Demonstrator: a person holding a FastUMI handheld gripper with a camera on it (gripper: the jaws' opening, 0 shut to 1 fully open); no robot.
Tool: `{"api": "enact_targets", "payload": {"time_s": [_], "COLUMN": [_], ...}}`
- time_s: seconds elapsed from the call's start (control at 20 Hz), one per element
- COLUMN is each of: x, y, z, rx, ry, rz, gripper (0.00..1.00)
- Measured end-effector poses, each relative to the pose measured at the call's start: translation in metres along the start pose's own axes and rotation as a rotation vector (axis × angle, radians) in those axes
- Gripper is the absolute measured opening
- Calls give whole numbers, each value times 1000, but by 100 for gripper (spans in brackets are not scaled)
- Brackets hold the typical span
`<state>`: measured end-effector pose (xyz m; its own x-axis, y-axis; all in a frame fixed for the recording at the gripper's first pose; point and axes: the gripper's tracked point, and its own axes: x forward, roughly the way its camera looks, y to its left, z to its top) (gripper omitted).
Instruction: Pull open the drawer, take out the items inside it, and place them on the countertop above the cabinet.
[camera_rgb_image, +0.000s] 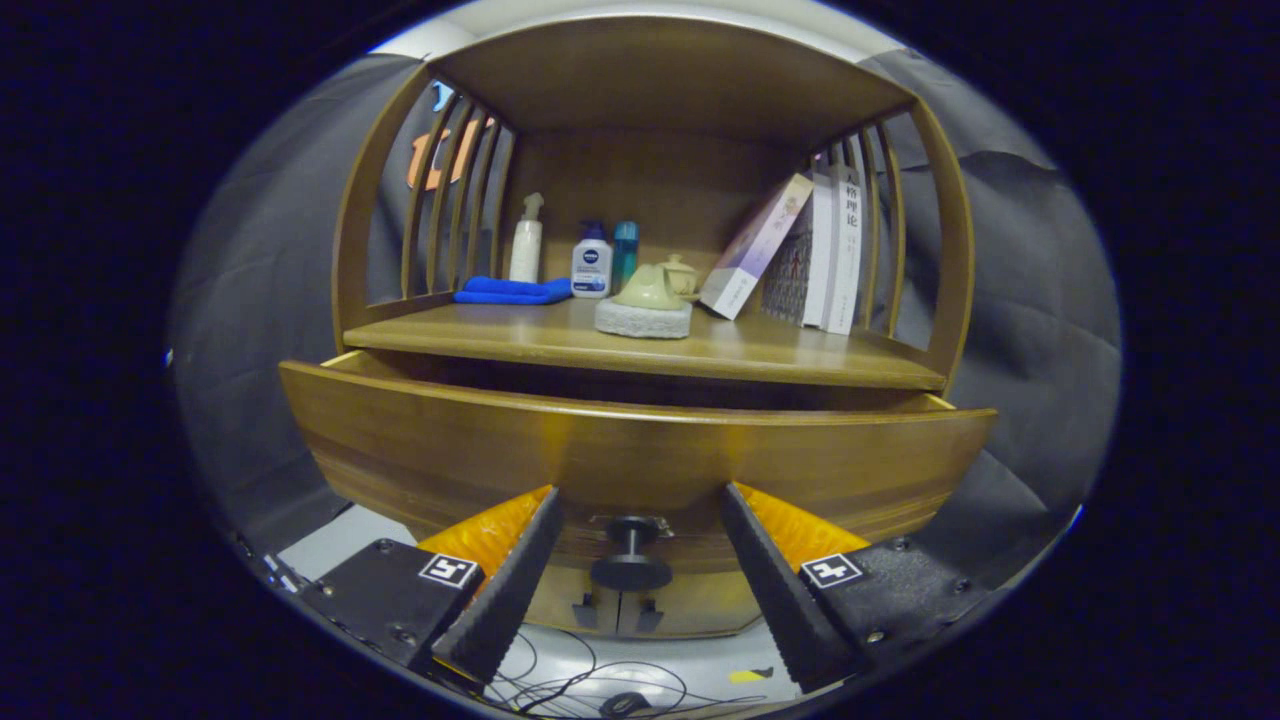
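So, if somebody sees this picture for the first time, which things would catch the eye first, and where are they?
First comes the wide wooden drawer front, pulled partly out under the countertop, with its dark knob between the open fingers of the gripper. Next, the countertop's items: a blue cloth and bottles behind, a pale teapot on a grey pad, and books leaning beside it.

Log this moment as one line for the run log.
tool: open, fingers either side of knob, not touching | drawer: pulled partway out | contents: hidden behind drawer front | countertop: nothing added yet
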<state>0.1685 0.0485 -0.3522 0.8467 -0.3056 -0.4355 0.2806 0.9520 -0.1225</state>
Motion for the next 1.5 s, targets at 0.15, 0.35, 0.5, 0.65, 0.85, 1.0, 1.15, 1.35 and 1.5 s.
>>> {"api": "enact_targets", "payload": {"time_s": [0.15,0.35,0.5,0.65,0.85,1.0,1.15,1.35,1.5], "x": [14,33,48,50,56,49,28,-8,-49], "y": [0,1,3,3,3,2,-5,-6,-5], "z": [6,8,2,-6,-8,0,14,45,73], "rx": [-7,4,40,124,76,74,48,13,7], "ry": [14,41,94,149,160,139,104,22,-38], "rz": [3,6,17,14,7,52,67,102,146], "gripper": [100,100,100,100,100,100,100,100,100]}}
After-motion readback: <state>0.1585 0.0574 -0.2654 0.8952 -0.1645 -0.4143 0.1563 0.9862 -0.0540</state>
